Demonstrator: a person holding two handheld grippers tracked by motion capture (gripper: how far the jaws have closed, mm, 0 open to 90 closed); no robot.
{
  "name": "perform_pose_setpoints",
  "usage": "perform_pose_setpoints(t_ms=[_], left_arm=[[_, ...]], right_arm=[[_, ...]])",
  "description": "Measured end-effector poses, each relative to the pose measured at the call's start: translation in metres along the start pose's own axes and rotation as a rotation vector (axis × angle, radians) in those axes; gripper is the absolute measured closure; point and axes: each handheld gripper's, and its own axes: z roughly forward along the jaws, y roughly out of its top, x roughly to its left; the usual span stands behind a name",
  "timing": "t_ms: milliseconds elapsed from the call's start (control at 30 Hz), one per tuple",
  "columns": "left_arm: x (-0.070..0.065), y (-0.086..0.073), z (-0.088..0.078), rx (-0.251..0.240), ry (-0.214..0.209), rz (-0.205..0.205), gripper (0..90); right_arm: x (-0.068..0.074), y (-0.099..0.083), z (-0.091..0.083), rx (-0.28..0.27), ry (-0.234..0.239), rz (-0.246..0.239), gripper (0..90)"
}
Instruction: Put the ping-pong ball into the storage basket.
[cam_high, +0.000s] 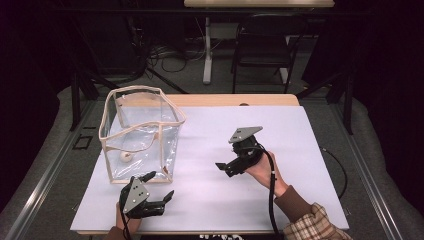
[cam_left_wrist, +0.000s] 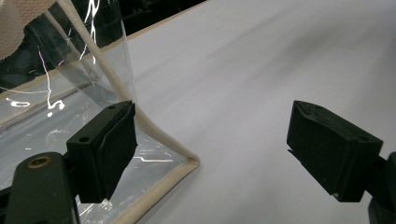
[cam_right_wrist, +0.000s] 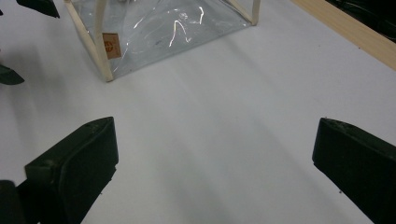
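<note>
High view: L gripper (cam_high: 161, 187) & R gripper (cam_high: 223, 169) agape, empty, nr clear bag (cam_high: 140, 135).

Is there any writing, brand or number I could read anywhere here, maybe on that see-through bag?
Small brown tag on the clear bag, on its cream edge trim: it carries a mark, too small and blurred to read.
No other words, numbers or signs can be read in these pictures.
</note>
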Motion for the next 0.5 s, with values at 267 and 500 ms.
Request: perform_pose_setpoints(t_ms=[267,500], left_arm=[[0.0,0.0,0.0,0.001,0.0,-0.002,15.9],[0.0,0.0,0.0,0.001,-0.001,-0.003,15.9]], right_arm=[[0.002,-0.013,-0.007,-0.005,-0.019,0.004,0.0],[0.002,-0.024,-0.013,-0.014,-0.032,0.017,0.0]])
